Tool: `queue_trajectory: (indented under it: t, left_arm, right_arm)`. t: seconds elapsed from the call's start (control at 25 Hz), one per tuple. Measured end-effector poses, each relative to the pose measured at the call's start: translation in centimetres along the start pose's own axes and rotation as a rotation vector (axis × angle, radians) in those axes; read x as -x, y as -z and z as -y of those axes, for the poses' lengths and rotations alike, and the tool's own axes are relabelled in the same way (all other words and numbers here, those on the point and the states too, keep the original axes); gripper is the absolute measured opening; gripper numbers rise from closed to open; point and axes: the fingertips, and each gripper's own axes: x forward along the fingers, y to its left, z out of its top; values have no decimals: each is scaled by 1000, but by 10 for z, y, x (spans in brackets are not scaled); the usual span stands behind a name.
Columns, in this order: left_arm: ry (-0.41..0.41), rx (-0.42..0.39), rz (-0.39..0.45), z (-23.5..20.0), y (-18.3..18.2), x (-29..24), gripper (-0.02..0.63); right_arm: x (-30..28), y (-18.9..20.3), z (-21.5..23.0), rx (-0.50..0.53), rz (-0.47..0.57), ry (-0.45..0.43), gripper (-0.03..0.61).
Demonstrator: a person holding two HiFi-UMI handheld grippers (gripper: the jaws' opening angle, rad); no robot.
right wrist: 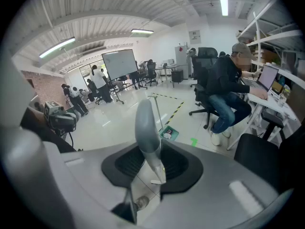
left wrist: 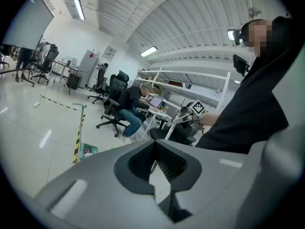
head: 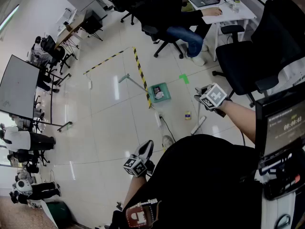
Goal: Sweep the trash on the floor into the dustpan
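Holds the left tool [left wrist: 155,144] low by the body, jaws together on nothing. Grips the grey handle of a broom [right wrist: 145,123] in the right tool [right wrist: 153,149], brush end down on the floor [head: 105,123]. Just beside the brush: a small yellow scrap of trash [head: 188,115], loose on the tiles. Farther out, against the yellow-black tape line [head: 140,73]: a green dustpan [head: 159,92] with some litter inside, apart from the scrap. Farthest, a seated person [head: 176,13] at a white desk [head: 233,13].

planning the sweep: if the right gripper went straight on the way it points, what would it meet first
Probably the green dustpan on the floor, past the grey handle clamped in the right gripper; depth is hard to judge.
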Motion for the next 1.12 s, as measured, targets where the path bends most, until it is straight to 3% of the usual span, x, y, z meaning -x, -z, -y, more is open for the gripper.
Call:
queue_trajectory:
  t: [0.16, 0.44, 0.72, 0.92, 1.12]
  left_arm:
    - [45, 16, 5, -48, -26, -1, -3]
    - [113, -3, -35, -159, -91, 3, -3]
    - [88, 14, -32, -242, -142, 39, -3]
    - [21, 65, -39, -265, -134, 48, -3]
    - [-64, 85, -26, -249, -131, 33, -3]
  right_arm:
    - [-40, -34, -6, -12, 13, 7, 98]
    - [-116, -102, 5, -43, 41, 103, 97]
    - [-170, -181, 27, -12, 90, 196, 97]
    - [-205, -231, 40, 87, 120, 175, 97]
    - [-219, -265, 58, 196, 155, 118, 97]
